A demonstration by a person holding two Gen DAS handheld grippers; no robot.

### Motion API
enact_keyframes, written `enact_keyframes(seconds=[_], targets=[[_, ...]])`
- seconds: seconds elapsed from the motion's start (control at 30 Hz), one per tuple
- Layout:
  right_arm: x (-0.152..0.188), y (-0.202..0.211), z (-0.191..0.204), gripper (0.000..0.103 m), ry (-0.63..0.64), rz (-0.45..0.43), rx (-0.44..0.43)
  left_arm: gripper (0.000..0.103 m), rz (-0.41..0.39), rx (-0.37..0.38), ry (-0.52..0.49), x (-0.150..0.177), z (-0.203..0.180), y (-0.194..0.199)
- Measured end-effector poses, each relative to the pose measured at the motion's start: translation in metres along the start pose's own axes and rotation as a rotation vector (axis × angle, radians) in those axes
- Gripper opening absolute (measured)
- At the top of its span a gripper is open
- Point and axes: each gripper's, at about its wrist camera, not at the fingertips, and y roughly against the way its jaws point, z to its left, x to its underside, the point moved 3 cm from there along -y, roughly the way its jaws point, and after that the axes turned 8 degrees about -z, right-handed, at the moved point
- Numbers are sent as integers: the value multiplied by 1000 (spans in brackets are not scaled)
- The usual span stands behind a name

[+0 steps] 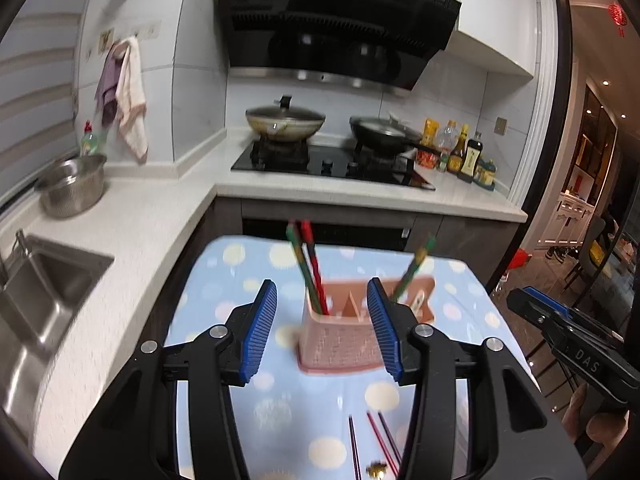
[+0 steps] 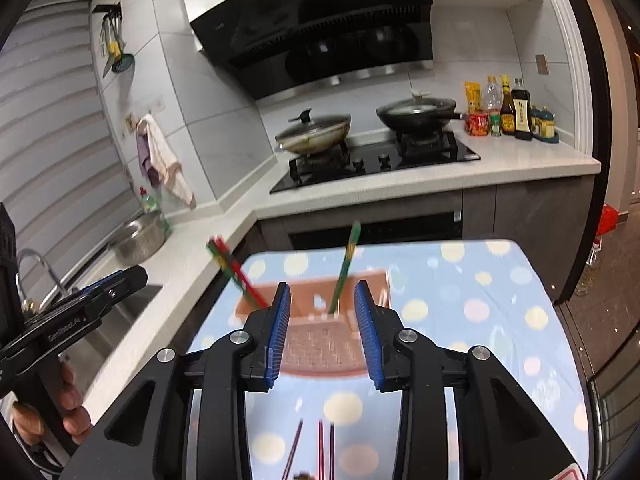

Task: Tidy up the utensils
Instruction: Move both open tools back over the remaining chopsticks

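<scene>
Risks first. Loose chopsticks (image 1: 376, 444) flat on the desk (image 1: 460, 308), at its near edge, thin and close together; likely to roll or skid off the cloth if nudged from the side, or to come up two at once from a careless pinch. Pink holder (image 1: 340, 340) light-looking, plastic, standing mid-desk; easily tipped or pushed if a jaw clips its rim or the sticks already leaning out of it. Both tools close together over the same spot, so a collision is possible.

Left hand-held gripper (image 1: 326, 330): jaws spread, nothing between the pads, holder seen beyond them. Right hand-held gripper (image 2: 322, 334): jaws parted, a little narrower, empty too.

Holder: rectangular, lattice front, divided inside. Two chopsticks (image 1: 310, 272), red and green, leaning left in one compartment; one green chopstick (image 1: 412, 270) leaning right in another. Loose ones dark red and purple, roughly parallel, pointing toward the holder. Motion blur; finer detail unreadable.
</scene>
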Motion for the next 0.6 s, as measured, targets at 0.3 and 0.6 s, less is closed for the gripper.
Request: enact_keyframes(seconds=[0.3,0.6], targets=[[119,53,-14,37,24,177,87,45,165,-25,22,112,1,39],[220,81,-22,37,14,348,101,49,341,-2,36,222,-7,62]])
